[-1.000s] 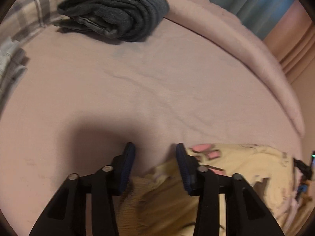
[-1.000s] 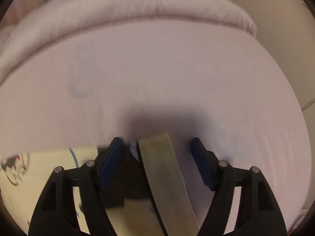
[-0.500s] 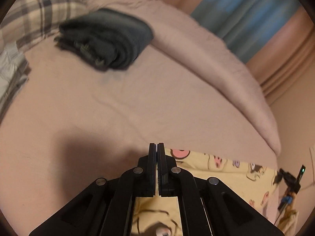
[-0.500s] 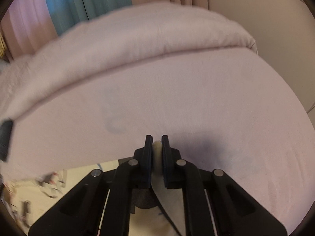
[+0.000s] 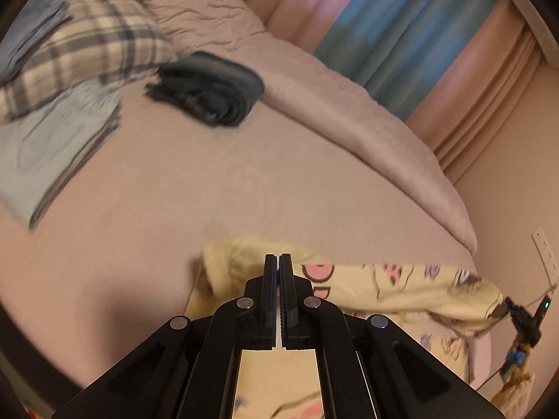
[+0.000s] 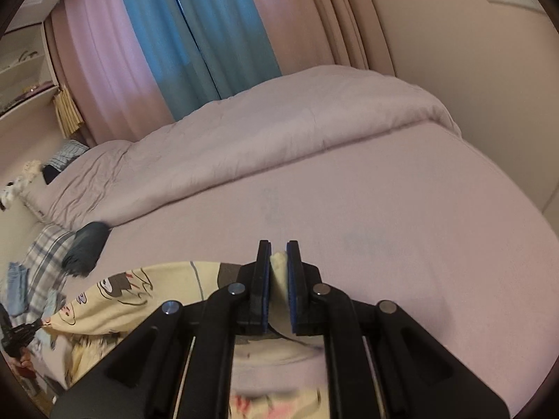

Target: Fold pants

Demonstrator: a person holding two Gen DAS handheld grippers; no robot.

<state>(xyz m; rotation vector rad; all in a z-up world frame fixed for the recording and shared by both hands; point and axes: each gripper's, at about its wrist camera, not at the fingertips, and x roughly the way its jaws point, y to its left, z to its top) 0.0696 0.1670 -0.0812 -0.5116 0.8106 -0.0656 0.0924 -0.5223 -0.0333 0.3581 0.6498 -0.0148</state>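
pants: pale yellow w/ pink cartoon print, stretched btwn both grippers
left gripper: clamped on pants edge
right gripper: clamped on cream waistband

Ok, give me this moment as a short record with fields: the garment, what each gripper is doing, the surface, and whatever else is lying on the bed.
garment: yellow cartoon-print pants, stretched between the two grippers
left gripper: shut on the pants' fabric
right gripper: shut on a pale edge of the pants
surface: pink bed sheet
other items: dark folded garment, plaid cloth, light blue cloth, bunched duvet
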